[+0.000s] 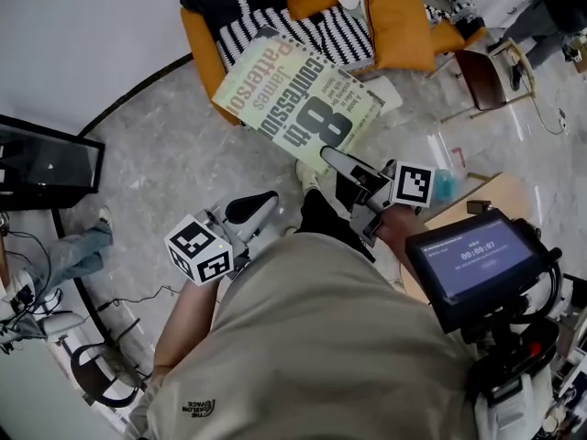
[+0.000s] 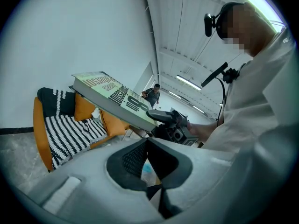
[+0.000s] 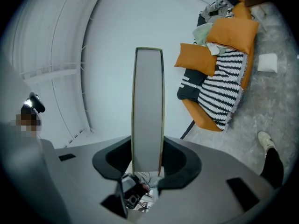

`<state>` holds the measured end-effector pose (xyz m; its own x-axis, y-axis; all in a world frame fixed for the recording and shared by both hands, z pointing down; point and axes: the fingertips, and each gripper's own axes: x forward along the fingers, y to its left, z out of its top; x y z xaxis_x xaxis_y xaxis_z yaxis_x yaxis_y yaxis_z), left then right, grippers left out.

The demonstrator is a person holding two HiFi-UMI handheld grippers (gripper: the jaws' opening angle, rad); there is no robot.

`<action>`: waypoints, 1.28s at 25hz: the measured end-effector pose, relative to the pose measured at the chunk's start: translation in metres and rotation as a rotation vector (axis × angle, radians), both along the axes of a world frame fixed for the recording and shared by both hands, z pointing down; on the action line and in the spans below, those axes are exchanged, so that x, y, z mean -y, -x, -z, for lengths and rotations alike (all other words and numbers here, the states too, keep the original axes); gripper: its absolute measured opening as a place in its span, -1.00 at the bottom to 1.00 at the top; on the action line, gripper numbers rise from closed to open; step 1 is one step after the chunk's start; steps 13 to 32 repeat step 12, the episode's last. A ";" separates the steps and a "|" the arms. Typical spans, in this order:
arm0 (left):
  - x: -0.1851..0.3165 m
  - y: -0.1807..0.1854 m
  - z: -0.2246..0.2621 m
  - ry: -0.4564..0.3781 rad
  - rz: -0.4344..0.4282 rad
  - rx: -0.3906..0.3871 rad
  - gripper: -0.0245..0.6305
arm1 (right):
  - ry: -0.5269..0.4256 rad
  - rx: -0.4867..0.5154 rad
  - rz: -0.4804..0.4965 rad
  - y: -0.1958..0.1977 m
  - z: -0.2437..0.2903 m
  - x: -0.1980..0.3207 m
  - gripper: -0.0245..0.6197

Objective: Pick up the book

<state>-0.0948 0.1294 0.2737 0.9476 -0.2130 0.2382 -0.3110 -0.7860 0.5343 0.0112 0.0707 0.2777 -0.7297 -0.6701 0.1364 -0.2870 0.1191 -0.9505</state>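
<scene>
My right tongs (image 1: 337,163) grip the pale green paperback book (image 1: 295,97) at frame centre; I think a firm squeeze is needed, as it overhangs far. My left tongs (image 1: 251,208) are closed, empty.

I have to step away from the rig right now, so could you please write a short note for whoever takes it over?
Right gripper: shut on one edge of the book, which is held in the air, clear of the floor, near the sofa.
Left gripper: jaws together, nothing in them, low beside the person's body.
Done: the book is picked up.
Left: probably nothing but holding it steady; one gripper carries it alone, so it may sag.
</scene>
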 end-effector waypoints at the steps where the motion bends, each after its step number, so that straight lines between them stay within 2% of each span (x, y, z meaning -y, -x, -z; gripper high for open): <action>1: 0.000 0.000 0.000 -0.001 0.001 0.001 -0.90 | -0.003 0.001 0.000 0.000 0.000 0.000 -0.38; 32: 0.000 0.003 -0.003 0.013 0.012 0.007 -0.90 | 0.002 0.010 -0.004 0.001 0.000 0.002 -0.38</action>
